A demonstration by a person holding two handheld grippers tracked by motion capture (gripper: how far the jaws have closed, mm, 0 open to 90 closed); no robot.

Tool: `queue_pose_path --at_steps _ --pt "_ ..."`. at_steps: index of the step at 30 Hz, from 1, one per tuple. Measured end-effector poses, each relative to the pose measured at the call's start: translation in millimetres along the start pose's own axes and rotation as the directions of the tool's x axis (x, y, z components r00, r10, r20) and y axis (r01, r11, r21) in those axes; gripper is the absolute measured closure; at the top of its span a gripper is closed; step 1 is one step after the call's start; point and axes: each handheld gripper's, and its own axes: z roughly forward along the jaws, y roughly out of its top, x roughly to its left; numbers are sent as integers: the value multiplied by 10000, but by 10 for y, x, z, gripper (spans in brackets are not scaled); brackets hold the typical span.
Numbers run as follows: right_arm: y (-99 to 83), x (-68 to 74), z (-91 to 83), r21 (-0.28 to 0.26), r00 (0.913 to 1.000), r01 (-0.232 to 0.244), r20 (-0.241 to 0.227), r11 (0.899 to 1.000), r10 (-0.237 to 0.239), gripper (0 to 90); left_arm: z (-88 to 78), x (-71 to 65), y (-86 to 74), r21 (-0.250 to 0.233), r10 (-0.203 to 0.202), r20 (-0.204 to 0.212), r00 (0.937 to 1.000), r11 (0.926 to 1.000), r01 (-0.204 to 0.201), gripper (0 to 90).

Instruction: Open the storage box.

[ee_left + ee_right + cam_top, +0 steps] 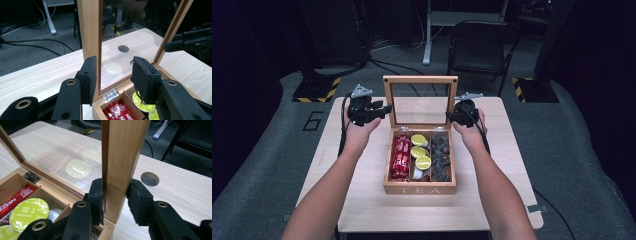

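The upright lid (420, 100) at frame centre is clamped by the right tongs (115, 201) on its side post; the left tongs (113, 80) are held apart astride the opposite post

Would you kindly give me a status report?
Right gripper shut on upright glass-paned wooden lid. Left gripper open astride its other edge. Wooden tea box open, nothing obstructing.

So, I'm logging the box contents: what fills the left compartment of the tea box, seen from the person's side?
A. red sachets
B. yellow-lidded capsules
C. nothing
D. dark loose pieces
A: in the high view the red sachets lie in the tea box's left compartment.
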Motion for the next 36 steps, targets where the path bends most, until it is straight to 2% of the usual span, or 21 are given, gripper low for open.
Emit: queue_pose_path --at_steps 12,18,32,36 --pt "21 -32 50 4 9999 -156 -15 9999 156 650 -25 4 -18 34 -15 32 10000 10000 15 550" --pt "27 -37 82 -5 9991 -421 56 9991 421 647 -23 -11 -20 30 -25 67 10000 10000 25 534" --pt "35 -33 131 -31 9983 -528 245 9986 528 638 -48 -10 -40 -1 -25 7 10000 10000 25 525" --pt "38 -27 143 68 9982 -465 375 9989 462 610 -70 0 -45 -26 -27 -15 10000 10000 27 526"
